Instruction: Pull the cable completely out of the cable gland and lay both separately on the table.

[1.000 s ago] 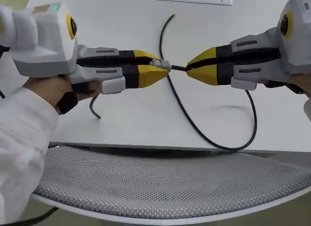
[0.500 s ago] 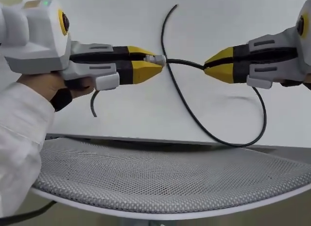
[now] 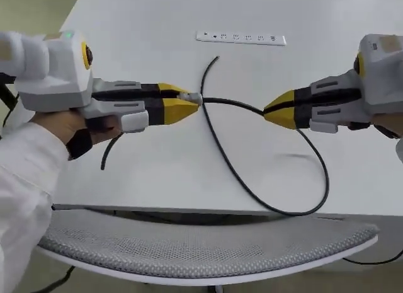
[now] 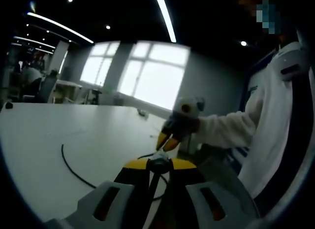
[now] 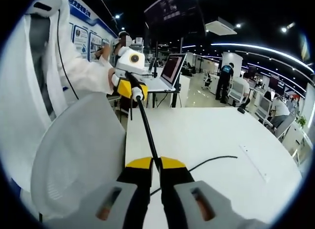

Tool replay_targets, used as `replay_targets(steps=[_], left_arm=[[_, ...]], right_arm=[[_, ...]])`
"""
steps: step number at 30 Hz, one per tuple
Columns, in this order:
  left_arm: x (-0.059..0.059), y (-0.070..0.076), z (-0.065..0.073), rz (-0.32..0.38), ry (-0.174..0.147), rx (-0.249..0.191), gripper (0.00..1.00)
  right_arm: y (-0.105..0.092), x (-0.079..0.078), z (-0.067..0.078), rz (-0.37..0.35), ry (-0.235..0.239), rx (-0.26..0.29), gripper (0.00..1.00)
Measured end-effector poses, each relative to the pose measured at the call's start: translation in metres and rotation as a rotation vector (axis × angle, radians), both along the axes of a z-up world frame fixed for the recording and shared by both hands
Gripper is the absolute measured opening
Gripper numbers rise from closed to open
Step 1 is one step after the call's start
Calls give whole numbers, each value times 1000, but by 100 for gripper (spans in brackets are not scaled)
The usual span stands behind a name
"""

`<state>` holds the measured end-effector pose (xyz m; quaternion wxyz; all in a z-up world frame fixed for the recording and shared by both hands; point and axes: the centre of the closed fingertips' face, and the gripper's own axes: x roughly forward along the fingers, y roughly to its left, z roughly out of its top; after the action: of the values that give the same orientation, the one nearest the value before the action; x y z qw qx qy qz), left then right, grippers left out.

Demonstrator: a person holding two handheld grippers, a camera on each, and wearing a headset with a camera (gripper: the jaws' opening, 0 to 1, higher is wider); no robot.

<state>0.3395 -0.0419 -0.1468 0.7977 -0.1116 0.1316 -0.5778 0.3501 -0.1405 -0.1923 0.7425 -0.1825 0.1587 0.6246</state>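
A grey cable gland (image 3: 194, 99) is pinched at the tips of my left gripper (image 3: 192, 104), which is shut on it; the gland (image 4: 159, 160) sits between the yellow jaw tips in the left gripper view. A black cable (image 3: 232, 104) runs taut out of the gland to my right gripper (image 3: 267, 109), which is shut on it. The cable (image 5: 147, 132) stretches straight from the right gripper (image 5: 157, 164) to the gland (image 5: 138, 96). Past the right gripper the cable loops down over the table edge (image 3: 296, 211) and back up across the white table (image 3: 157, 47).
A white power strip (image 3: 240, 38) lies at the far side of the table. A grey mesh chair seat (image 3: 201, 255) sits below the table's near edge. A short cable tail (image 3: 110, 151) hangs under my left hand.
The two grippers have drawn further apart, so more cable is stretched between gland and right gripper. The head camera has tilted, bringing the power strip into view.
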Motion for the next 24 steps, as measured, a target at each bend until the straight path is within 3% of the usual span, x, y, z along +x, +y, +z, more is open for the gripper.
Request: replay_targets(steps=[5, 12, 16, 19, 24], left_arm=[[-8, -8, 8, -8, -27, 19, 16], [-12, -13, 14, -20, -39, 20, 16], [-8, -7, 19, -33, -42, 12, 16], [-13, -3, 23, -50, -48, -9, 16], [-19, 4, 15, -94, -28, -18, 16]], right_arm=[[-2, -3, 5, 15, -20, -24, 3], [-4, -8, 6, -31, -34, -62, 2], [0, -19, 12, -44, -24, -50, 0], [1, -22, 4, -73, -31, -86, 0], [11, -23, 4, -157, -15, -58, 0]])
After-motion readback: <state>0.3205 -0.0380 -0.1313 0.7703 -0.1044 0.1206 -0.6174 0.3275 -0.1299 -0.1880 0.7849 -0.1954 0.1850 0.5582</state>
